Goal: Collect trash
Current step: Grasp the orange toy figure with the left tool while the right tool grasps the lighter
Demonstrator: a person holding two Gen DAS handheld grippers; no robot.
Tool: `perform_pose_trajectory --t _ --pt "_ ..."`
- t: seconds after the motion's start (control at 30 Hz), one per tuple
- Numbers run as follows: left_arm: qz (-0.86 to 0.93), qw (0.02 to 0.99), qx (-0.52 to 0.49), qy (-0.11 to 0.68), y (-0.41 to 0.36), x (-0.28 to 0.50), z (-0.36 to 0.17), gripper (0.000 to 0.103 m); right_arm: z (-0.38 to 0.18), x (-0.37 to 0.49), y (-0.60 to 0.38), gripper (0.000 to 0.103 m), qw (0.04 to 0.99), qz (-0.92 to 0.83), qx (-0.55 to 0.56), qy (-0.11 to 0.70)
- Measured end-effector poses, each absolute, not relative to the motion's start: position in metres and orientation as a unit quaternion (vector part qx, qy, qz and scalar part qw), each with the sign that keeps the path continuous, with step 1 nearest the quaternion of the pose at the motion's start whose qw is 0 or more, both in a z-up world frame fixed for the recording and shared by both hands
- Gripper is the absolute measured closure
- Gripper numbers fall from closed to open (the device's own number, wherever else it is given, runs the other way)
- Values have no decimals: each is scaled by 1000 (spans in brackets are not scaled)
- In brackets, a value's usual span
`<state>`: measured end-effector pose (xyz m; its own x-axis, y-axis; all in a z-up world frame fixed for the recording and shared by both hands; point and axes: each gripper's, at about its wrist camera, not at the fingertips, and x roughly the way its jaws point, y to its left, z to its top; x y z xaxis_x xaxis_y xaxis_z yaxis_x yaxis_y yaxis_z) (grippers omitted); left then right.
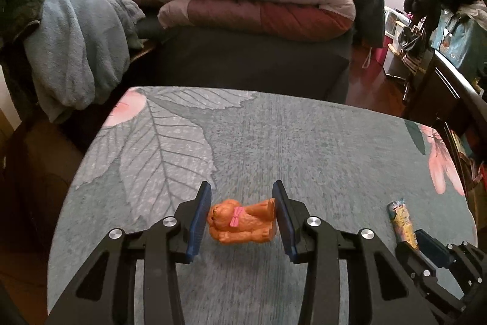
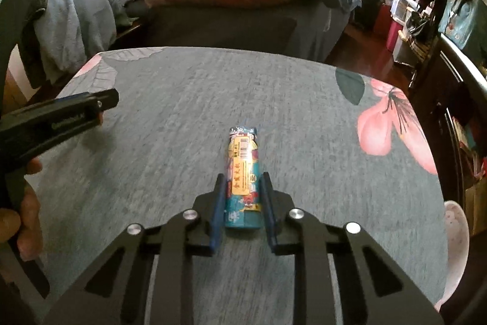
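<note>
Judging progress, we have collected nothing yet: beside the bear figurine (image 1: 242,220), bracketed by our left gripper (image 1: 242,217) jaws, the wrapper tube (image 2: 243,177) lies on the bench (image 2: 182,111), right gripper (image 2: 242,203) jaws nearly closed around it.

An orange plastic bear figurine with a pink bow (image 1: 242,221) lay on its side on the bench. A teal cylindrical snack packet with a yellow label (image 2: 243,175) lay flat, lengthwise, well apart from it.
</note>
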<state>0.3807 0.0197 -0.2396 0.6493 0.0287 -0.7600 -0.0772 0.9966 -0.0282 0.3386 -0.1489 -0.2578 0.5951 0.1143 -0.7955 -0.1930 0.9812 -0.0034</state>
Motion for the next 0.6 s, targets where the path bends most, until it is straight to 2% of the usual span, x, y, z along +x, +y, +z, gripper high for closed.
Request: perform_pose_trajectory --t 0.6 --pt "-24 930 -10 366 -36 293 -183 61 -211 232 -227 79 910 88 37 403"
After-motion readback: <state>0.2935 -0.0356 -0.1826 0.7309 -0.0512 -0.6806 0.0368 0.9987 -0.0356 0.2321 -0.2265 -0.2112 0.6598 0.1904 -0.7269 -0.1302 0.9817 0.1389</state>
